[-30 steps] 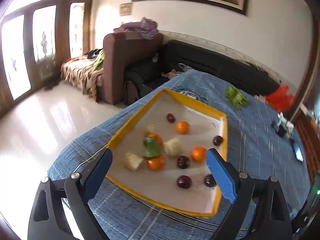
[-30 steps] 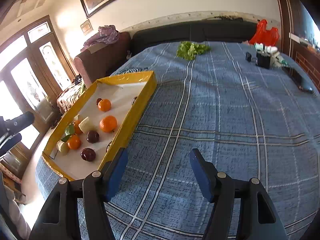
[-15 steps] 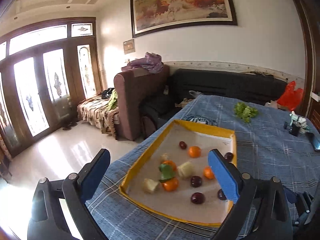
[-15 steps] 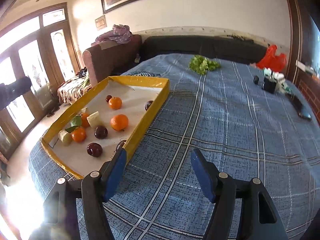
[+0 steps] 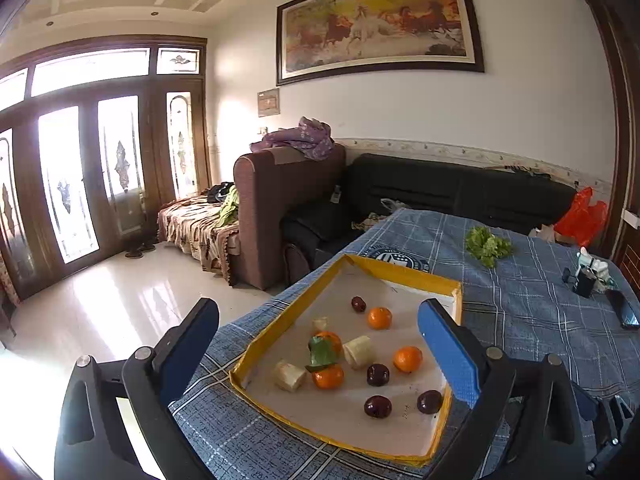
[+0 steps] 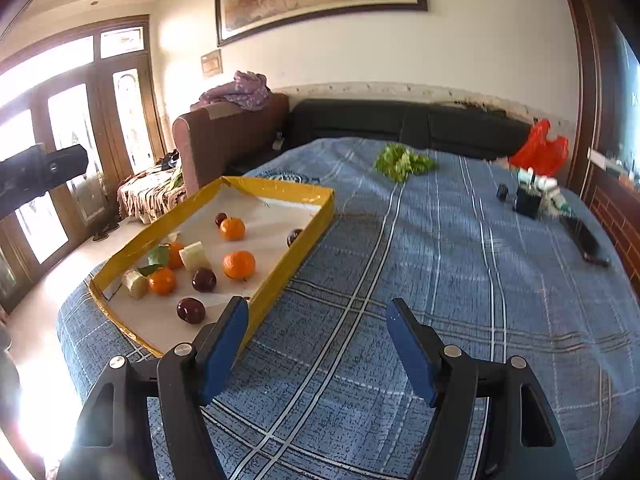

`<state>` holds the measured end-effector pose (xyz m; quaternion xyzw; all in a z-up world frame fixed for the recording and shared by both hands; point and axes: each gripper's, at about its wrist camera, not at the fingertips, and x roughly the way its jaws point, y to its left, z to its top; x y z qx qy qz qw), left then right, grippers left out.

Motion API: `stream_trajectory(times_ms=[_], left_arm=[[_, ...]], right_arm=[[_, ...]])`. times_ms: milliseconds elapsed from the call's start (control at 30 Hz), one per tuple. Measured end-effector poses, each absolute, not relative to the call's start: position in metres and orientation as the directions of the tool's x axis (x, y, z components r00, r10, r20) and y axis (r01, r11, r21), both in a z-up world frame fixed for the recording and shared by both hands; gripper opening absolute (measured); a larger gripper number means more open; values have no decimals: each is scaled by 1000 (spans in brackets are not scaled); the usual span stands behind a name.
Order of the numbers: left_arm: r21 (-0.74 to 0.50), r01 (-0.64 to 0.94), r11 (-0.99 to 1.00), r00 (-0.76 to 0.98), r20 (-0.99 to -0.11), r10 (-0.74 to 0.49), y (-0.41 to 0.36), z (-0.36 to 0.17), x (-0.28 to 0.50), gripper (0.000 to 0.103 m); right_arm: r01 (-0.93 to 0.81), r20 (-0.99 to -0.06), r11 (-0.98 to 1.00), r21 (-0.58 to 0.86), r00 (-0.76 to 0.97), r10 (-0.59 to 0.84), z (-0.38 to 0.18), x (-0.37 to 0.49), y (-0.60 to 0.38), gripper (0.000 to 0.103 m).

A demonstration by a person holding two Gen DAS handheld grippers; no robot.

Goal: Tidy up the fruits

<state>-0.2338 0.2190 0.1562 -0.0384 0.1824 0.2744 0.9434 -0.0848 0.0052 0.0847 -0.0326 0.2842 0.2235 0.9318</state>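
A shallow yellow-rimmed tray [image 5: 404, 276] [image 6: 280, 192] lies on the blue plaid cloth. It holds several oranges [image 5: 407, 359] [image 6: 239, 265], several dark plums [image 5: 377, 406] [image 6: 191, 310], pale cut fruit pieces [image 5: 289, 375] [image 6: 194, 255] and a green leaf [image 5: 322, 354]. My left gripper [image 5: 320, 332] is open and empty, held above the tray's near end. My right gripper [image 6: 316, 320] is open and empty over the cloth, to the right of the tray.
A bunch of green leaves [image 5: 487, 245] [image 6: 402, 162] lies on the far cloth. Small dark items [image 6: 527, 200], a phone [image 5: 625, 314] and a red bag [image 6: 540, 153] are at the right. Sofas [image 5: 460, 196] stand behind; the table's left edge drops to the floor.
Both grippers have risen and tilted up, so more of the room shows and the tray sits lower in view. The fruit has not moved. Both stay open.
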Motion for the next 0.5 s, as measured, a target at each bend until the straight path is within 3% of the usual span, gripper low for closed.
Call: stream_trajectory(times_ms=[300, 500], left_arm=[[-32, -607, 794, 753, -343, 562, 240, 158, -245, 100], [-116, -564, 818, 801, -316, 508, 248, 160, -255, 103]], right_arm=[[-471, -475, 882, -7, 778, 411, 112, -99, 16, 81], [-490, -443, 872, -19, 786, 432, 120, -112, 20, 89]])
